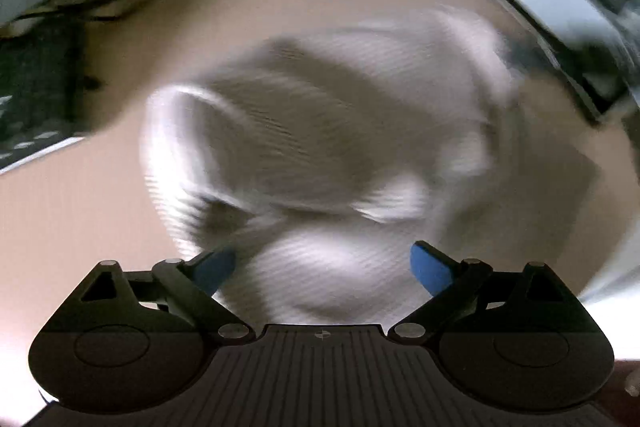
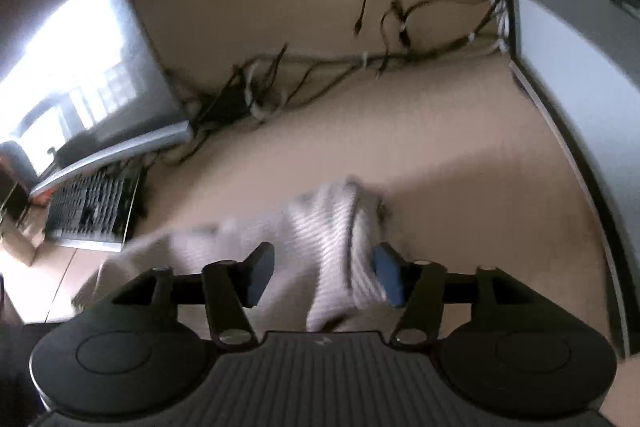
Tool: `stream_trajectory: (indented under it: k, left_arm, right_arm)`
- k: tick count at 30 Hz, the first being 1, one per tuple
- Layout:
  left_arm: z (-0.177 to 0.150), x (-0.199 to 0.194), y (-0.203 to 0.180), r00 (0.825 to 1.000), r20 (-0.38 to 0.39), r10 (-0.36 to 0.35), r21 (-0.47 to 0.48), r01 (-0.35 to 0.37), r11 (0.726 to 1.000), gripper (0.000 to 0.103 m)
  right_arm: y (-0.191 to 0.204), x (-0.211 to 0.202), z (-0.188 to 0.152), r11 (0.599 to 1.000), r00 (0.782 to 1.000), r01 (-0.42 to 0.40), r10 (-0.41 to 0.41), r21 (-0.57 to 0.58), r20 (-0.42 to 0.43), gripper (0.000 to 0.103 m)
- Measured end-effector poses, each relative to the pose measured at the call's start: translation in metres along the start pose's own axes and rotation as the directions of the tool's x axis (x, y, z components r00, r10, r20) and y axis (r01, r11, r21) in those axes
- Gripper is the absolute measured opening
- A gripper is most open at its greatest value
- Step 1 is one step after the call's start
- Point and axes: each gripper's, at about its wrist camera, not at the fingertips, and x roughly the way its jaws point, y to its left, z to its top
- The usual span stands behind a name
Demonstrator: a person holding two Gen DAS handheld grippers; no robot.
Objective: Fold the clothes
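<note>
A white ribbed garment (image 1: 320, 147) is being shown crumpled on a beige tabletop (image 1: 80, 219), bunched into rounded folds with shadowed hollows between them; fine parallel ribs are being resolved across its knit, though much of the left wrist view is being smeared by blur. The left gripper (image 1: 324, 267) is being held above the near edge of the heap, its blue-padded fingers (image 1: 430, 267) being spread wide, with a rounded fold of cloth lying between them and the right pad standing clear of it; whether the left pad is touching fabric cannot be told. In the right wrist view the same garment (image 2: 320, 239) is being seen as a raised ridge of cloth running between the fingers of the right gripper (image 2: 320, 273), which are being kept moderately apart; the right pad (image 2: 386, 275) is lying against the fabric's edge, while the left pad is not being pressed into it, so no firm grip is being shown. Beyond the garment, a tangle of dark cables (image 2: 320, 67), a keyboard (image 2: 92, 211) and a monitor (image 2: 80, 59) are being seen at the left, and a second screen (image 2: 580, 87) at the right.
</note>
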Motion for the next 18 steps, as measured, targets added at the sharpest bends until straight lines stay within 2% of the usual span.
stream_trajectory:
  k: [2, 5, 7, 9, 11, 13, 15, 17, 18]
  left_arm:
    - [0.006, -0.001, 0.018, 1.000, 0.015, 0.000, -0.055, 0.001, 0.998, 0.098]
    - [0.012, -0.014, 0.024, 0.998, 0.021, -0.051, -0.088, 0.053, 0.995, 0.098]
    - [0.010, -0.027, 0.016, 0.989, 0.045, -0.144, -0.073, 0.147, 0.986, 0.098]
    - [0.004, -0.036, 0.001, 0.974, 0.059, -0.219, -0.039, 0.221, 0.974, 0.098]
    - [-0.001, -0.029, -0.012, 0.973, 0.033, -0.228, -0.016, 0.229, 0.973, 0.098]
    - [-0.003, -0.010, -0.017, 0.980, -0.032, -0.194, -0.019, 0.194, 0.981, 0.098]
    - [-0.008, -0.005, -0.020, 0.985, -0.027, -0.172, 0.018, 0.173, 0.985, 0.099]
    - [-0.012, -0.006, -0.019, 0.993, -0.015, -0.114, 0.058, 0.115, 0.992, 0.099]
    - [-0.013, -0.006, -0.016, 0.997, -0.012, -0.072, 0.071, 0.072, 0.995, 0.099]
  right_arm:
    - [0.004, 0.007, -0.018, 1.000, 0.998, 0.020, -0.020, -0.011, -0.062, 0.057]
    - [0.012, 0.007, -0.034, 0.997, 0.995, 0.054, -0.058, -0.055, -0.078, 0.057]
    - [0.016, -0.002, -0.031, 0.997, 0.997, 0.065, -0.067, -0.051, -0.048, 0.057]
    - [0.015, -0.016, -0.020, 0.999, 0.999, 0.037, -0.037, 0.000, -0.015, 0.057]
    - [0.011, -0.022, -0.008, 0.998, 1.000, 0.003, -0.003, 0.056, 0.002, 0.057]
    - [0.004, -0.010, 0.003, 0.992, 1.000, -0.029, 0.029, 0.120, -0.005, 0.069]
    - [-0.005, 0.013, 0.007, 0.985, 0.999, -0.031, 0.036, 0.171, -0.029, 0.069]
    - [-0.005, 0.030, 0.001, 0.986, 0.998, -0.008, 0.017, 0.166, -0.057, 0.036]
    - [-0.001, 0.033, 0.003, 0.989, 0.998, -0.017, 0.025, 0.144, -0.053, 0.031]
